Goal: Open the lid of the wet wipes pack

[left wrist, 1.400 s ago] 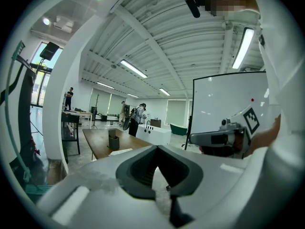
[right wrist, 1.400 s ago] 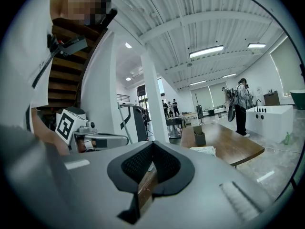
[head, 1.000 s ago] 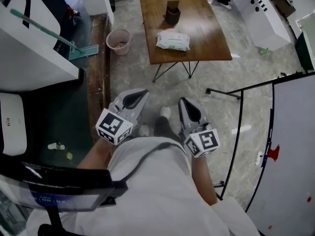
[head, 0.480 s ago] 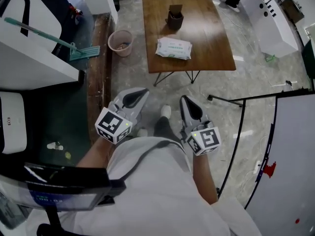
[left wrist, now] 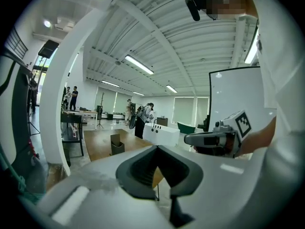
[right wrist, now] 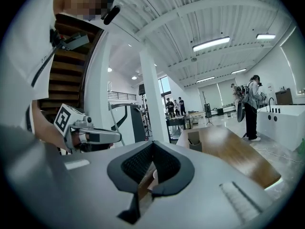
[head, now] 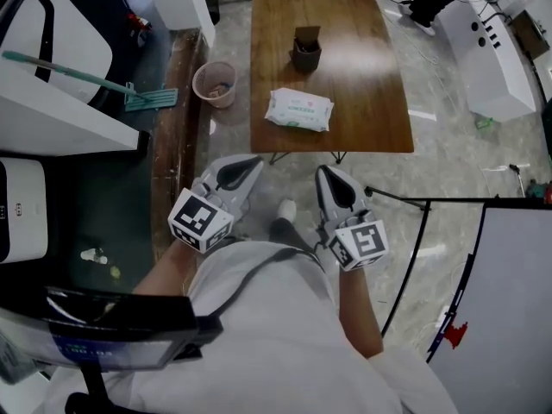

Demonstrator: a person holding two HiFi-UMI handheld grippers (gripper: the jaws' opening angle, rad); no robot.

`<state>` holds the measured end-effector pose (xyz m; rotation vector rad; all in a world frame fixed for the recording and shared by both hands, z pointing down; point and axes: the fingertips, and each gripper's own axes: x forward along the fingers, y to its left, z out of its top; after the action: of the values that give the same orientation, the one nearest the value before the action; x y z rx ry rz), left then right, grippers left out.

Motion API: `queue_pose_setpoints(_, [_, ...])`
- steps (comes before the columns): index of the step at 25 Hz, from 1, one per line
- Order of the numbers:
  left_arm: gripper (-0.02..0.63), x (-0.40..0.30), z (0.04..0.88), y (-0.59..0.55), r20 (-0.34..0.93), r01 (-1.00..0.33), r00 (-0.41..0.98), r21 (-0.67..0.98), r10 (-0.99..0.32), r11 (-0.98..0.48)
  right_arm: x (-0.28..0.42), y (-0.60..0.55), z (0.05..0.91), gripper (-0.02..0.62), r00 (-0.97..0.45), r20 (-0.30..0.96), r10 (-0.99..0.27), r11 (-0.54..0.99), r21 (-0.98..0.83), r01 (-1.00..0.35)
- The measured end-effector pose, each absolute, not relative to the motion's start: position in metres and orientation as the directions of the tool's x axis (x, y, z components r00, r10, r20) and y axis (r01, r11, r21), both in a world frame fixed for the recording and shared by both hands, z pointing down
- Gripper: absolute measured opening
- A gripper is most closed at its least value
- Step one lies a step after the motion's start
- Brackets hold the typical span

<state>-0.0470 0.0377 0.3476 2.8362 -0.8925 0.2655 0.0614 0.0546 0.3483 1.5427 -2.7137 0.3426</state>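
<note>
Wet wipes pack (head: 298,109): lay flat on the wooden table (head: 371,102), close to its near edge and nearer the left corner.
Dark holder (head: 306,50): stood farther back on the table, apart from the pack.
Left gripper (head: 247,165): jaws clenched together, nothing between them, held over the floor short of the table's near edge.
Right gripper (head: 327,178): clenched too, empty, beside the left one.
Bin (head: 214,83): on the floor off the table's left edge.
</note>
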Motion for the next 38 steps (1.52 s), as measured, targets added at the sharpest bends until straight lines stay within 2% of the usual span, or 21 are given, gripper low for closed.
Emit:
queue_pose_setpoints(12, [0.006, 0.008, 0.353, -0.027, 0.234, -0.664, 0.738, 0.088, -0.632, -0.743, 0.100, -0.004, 0.371, 0.009, -0.668, 0.141, -0.730, 0.640, -0.201, -0.742])
queue_pose_setpoints(19, [0.006, 0.021, 0.365, -0.048, 0.263, -0.681, 0.720, 0.091, -0.642, -0.727, 0.107, -0.029, 0.391, 0.009, -0.709, 0.180, -0.681, 0.680, -0.203, -0.705])
queue_pose_setpoints(28, [0.006, 0.016, 0.376, -0.071, 0.278, -0.671, 0.729, 0.113, -0.625, -0.733, 0.101, -0.050, 0.404, 0.009, -0.694, 0.216, -0.687, 0.660, -0.215, -0.720])
queue_pose_setpoints(38, [0.006, 0.006, 0.386, -0.098, 0.275, -0.573, 0.806, 0.146, -0.523, -0.806, 0.085, -0.084, 0.392, 0.009, -0.591, 0.212, -0.778, 0.561, -0.189, -0.806])
